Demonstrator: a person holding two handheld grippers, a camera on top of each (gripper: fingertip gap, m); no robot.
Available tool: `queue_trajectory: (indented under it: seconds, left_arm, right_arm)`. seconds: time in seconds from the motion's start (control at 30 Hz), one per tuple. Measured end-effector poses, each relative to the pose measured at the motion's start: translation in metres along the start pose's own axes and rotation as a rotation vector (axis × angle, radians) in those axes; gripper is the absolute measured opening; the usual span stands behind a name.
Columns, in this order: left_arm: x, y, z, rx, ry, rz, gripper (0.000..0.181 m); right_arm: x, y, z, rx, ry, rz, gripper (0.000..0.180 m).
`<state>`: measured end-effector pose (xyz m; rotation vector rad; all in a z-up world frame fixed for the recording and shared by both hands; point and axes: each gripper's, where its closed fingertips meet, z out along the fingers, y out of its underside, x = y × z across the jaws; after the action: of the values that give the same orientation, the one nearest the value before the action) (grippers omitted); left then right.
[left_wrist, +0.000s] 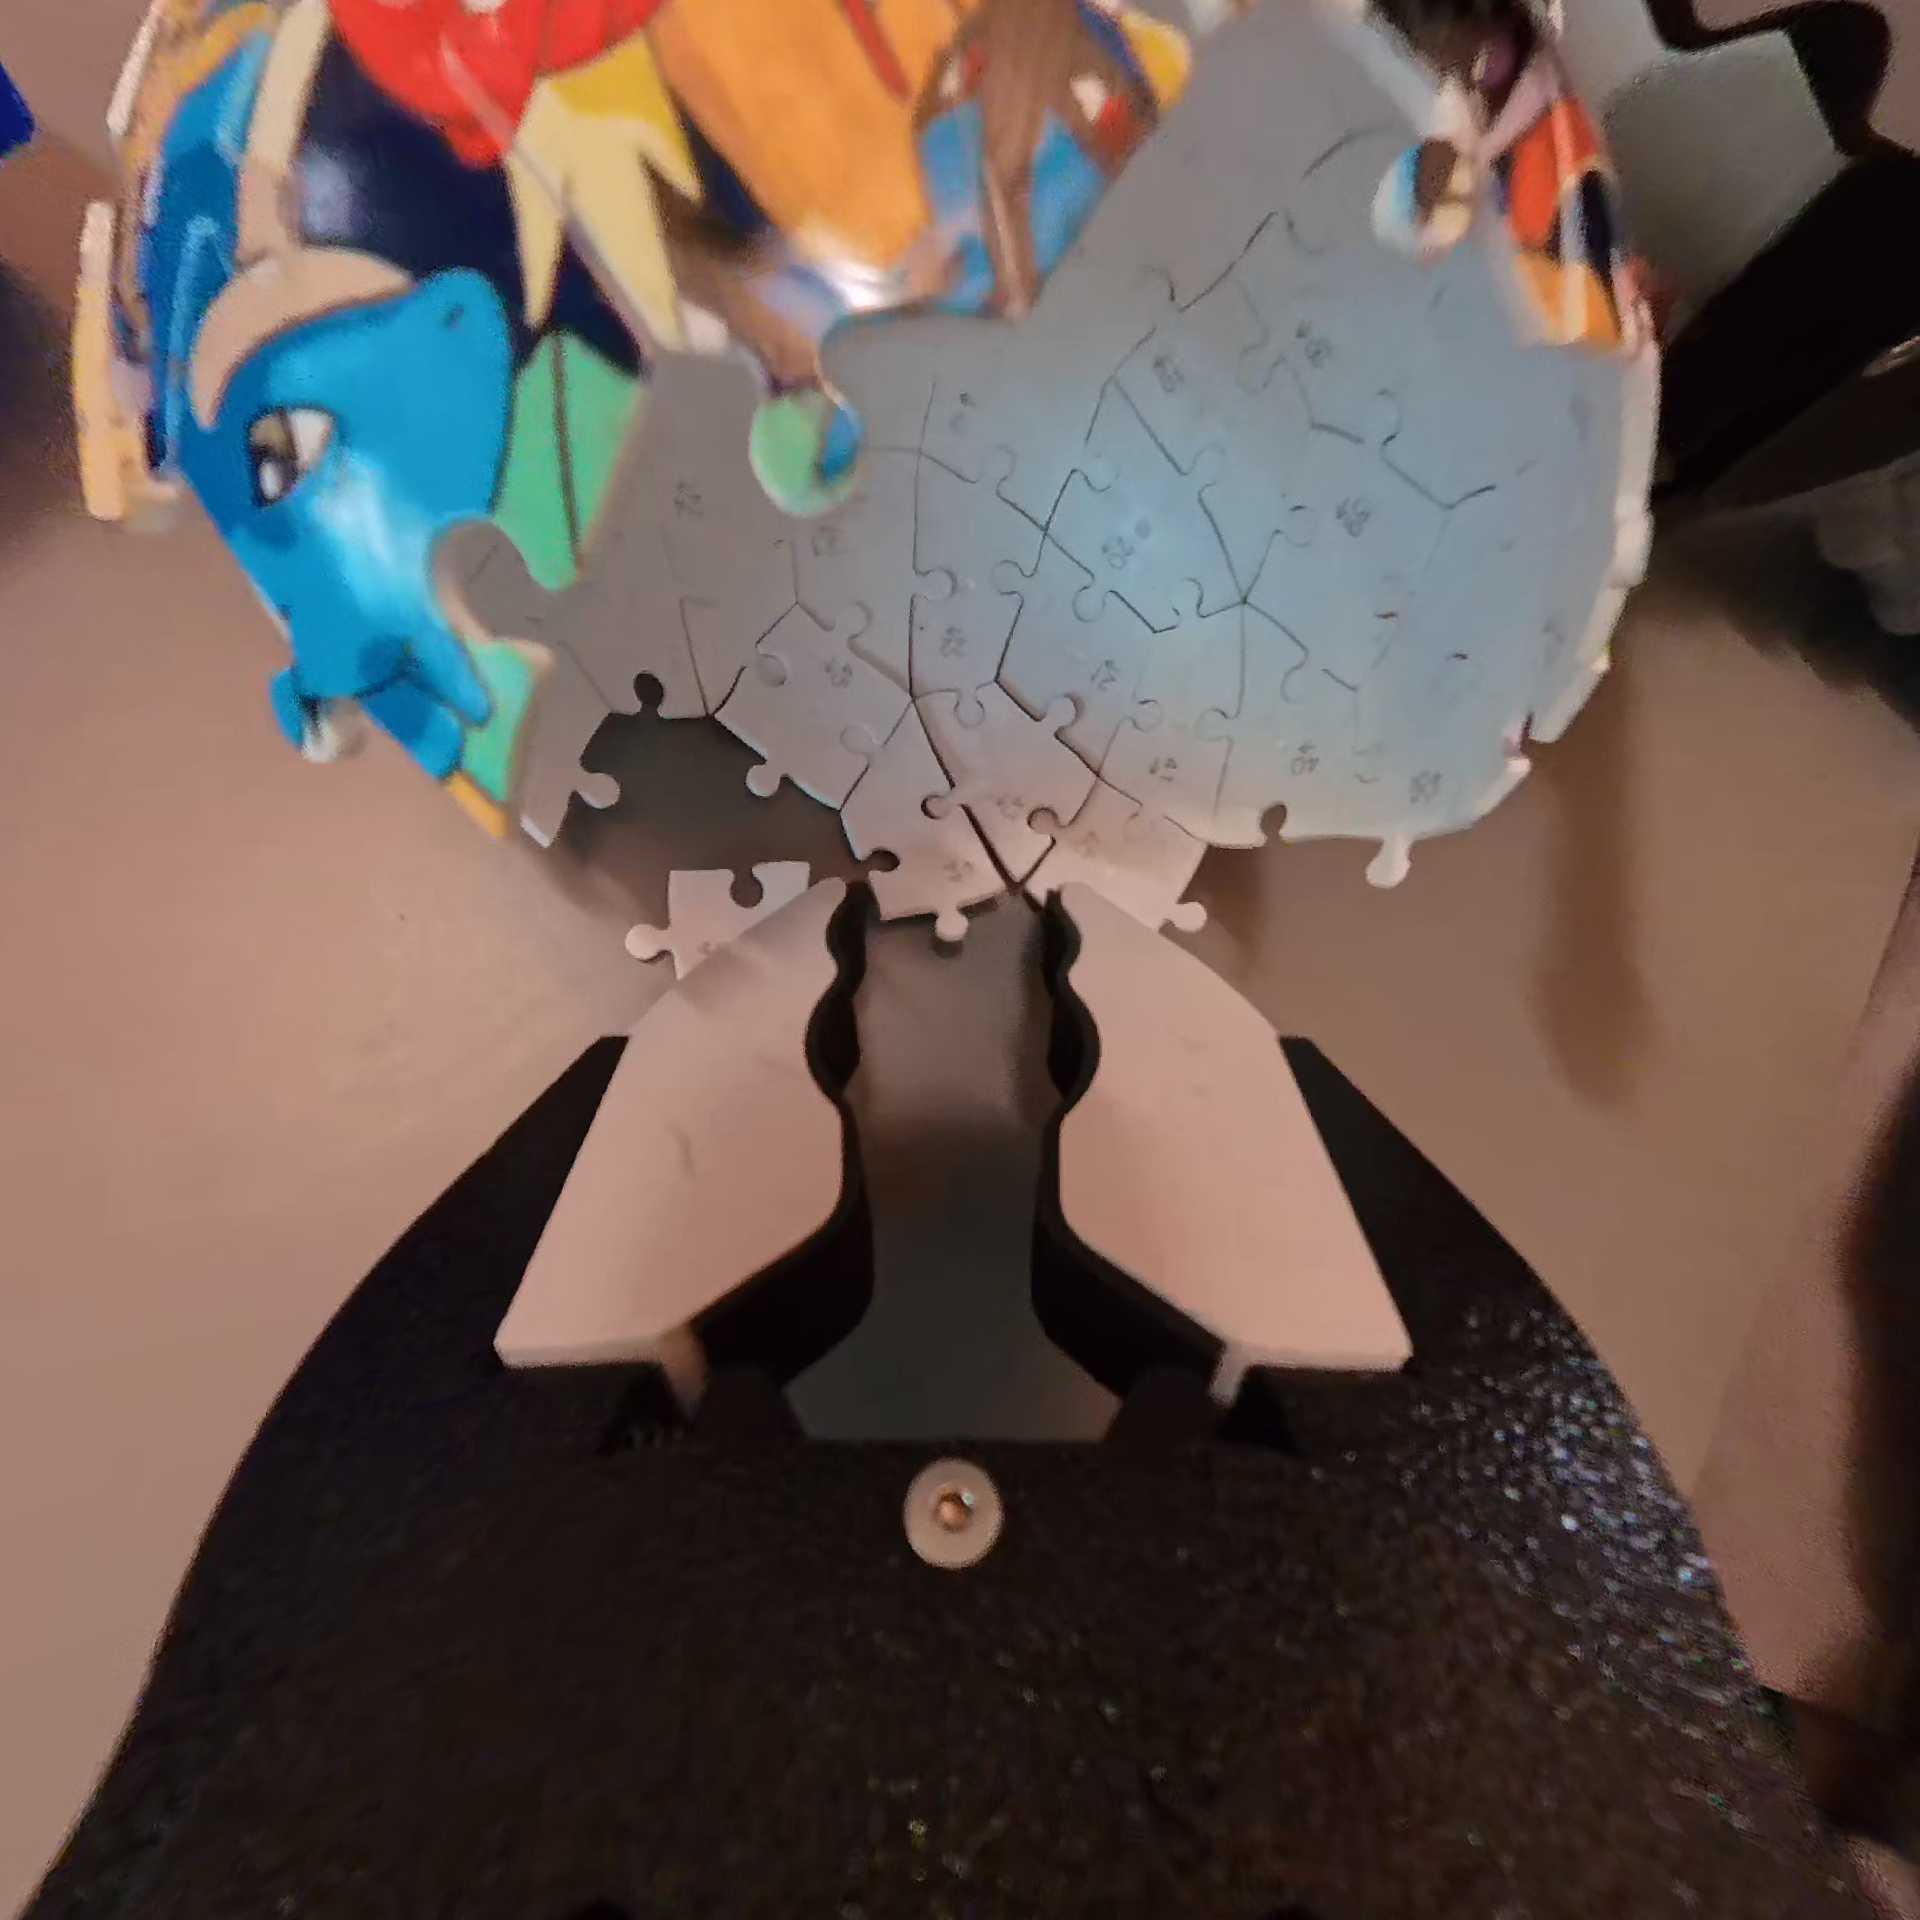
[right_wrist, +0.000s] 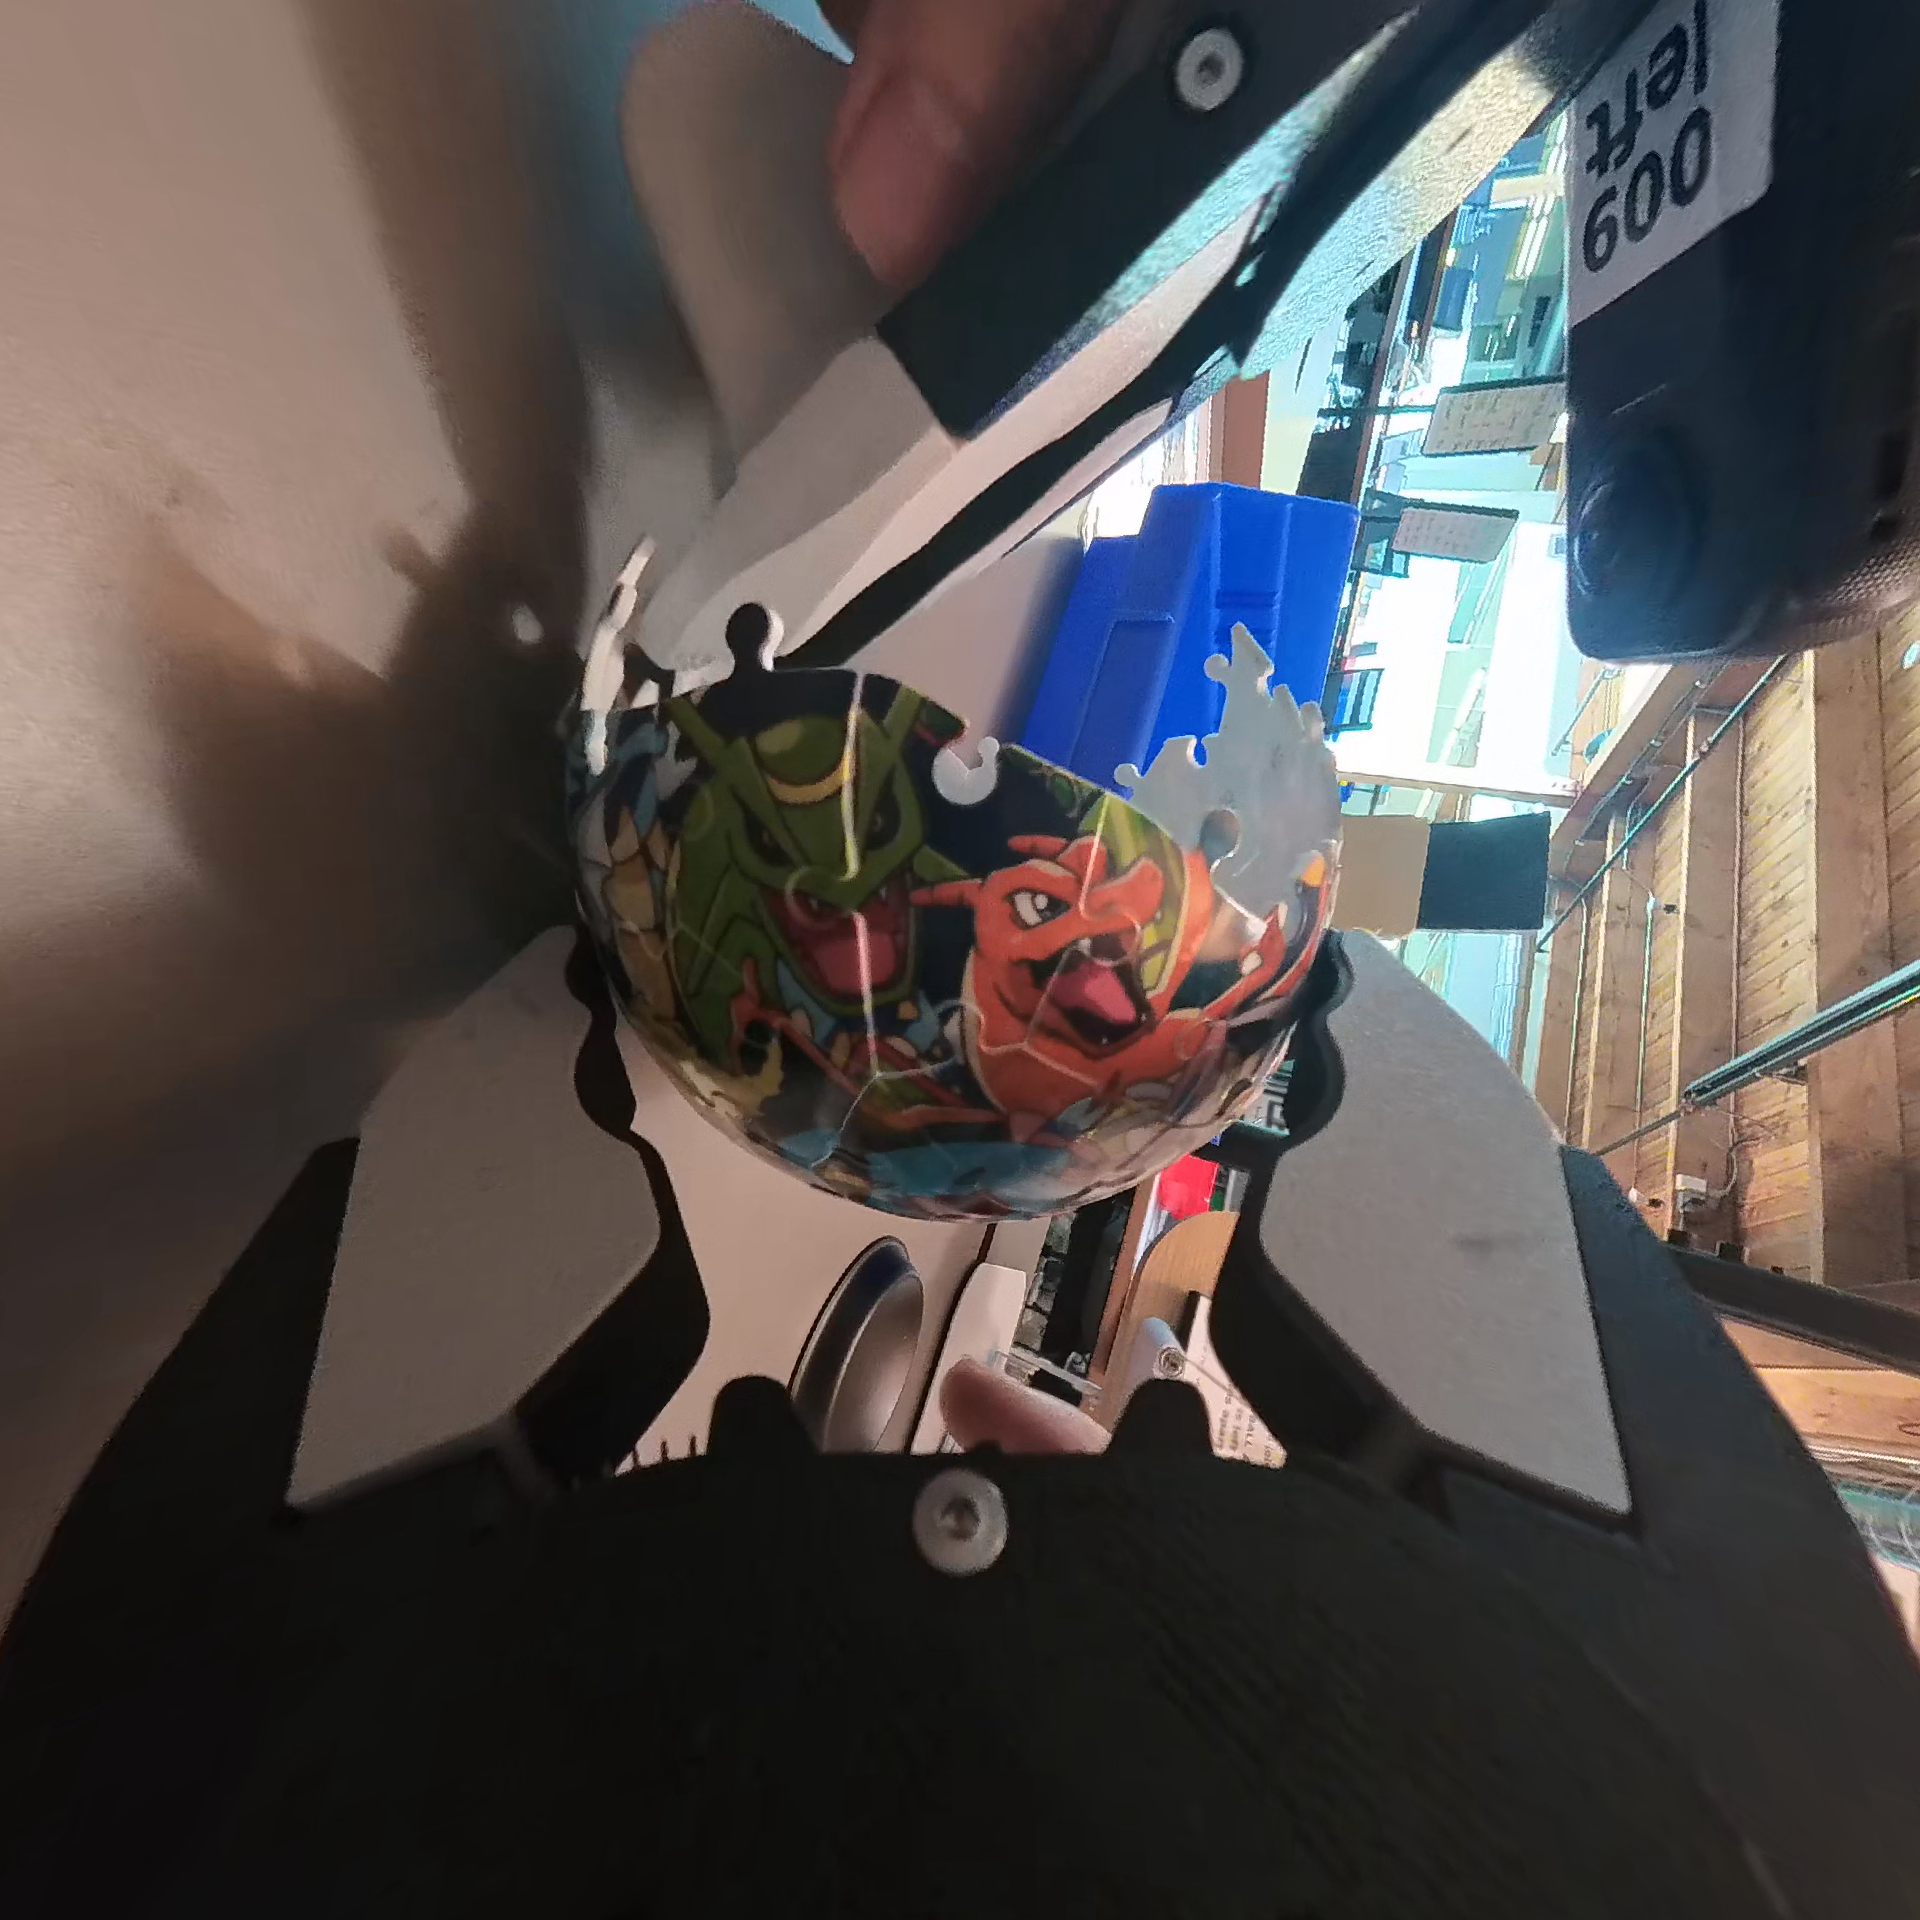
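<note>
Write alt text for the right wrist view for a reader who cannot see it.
The right gripper clamps a partly built spherical jigsaw puzzle printed with green and orange cartoon creatures, its top open with jagged piece edges. The left gripper reaches in from above to the puzzle's upper rim, and a blue bin stands behind.

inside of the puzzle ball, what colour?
Plain pale grey on the puzzle ball inside; clearest in left wrist view.

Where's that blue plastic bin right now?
In the right wrist view the blue plastic bin sits in the background just above the puzzle ball, which the right gripper clasps, below the left gripper.
</note>
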<state>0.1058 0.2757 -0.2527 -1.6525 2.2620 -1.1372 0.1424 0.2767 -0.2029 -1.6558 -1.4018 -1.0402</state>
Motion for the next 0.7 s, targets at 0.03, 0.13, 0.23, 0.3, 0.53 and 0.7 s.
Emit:
queue_trajectory:
  seconds: [0.03, 0.13, 0.23, 0.3, 0.53, 0.7]
  left_arm:
    - [0.001, 0.0, -0.001, 0.002, 0.008, -0.01, 0.036]
    - [0.003, -0.001, -0.007, 0.027, 0.036, -0.017, 0.044]
    - [-0.001, -0.003, -0.018, 0.066, 0.032, -0.021, 0.043]
    - [-0.017, -0.005, -0.028, 0.103, -0.05, -0.023, 0.039]
    - [-0.07, -0.022, -0.035, 0.203, -0.426, 0.003, 0.09]
    - [-0.064, -0.018, -0.016, 0.125, -0.416, 0.032, 0.089]
  right_arm:
    - [0.0, 0.0, 0.0, 0.001, 0.0, -0.002, 0.124]
    - [0.0, -0.001, 0.0, 0.001, 0.001, -0.008, 0.124]
    - [0.0, -0.001, 0.0, 0.001, 0.002, -0.01, 0.124]
    - [0.0, -0.001, 0.0, 0.003, 0.002, -0.01, 0.124]
    - [0.0, -0.003, 0.0, 0.011, 0.004, -0.02, 0.124]
    - [0.0, -0.003, 0.0, 0.017, 0.005, -0.017, 0.124]
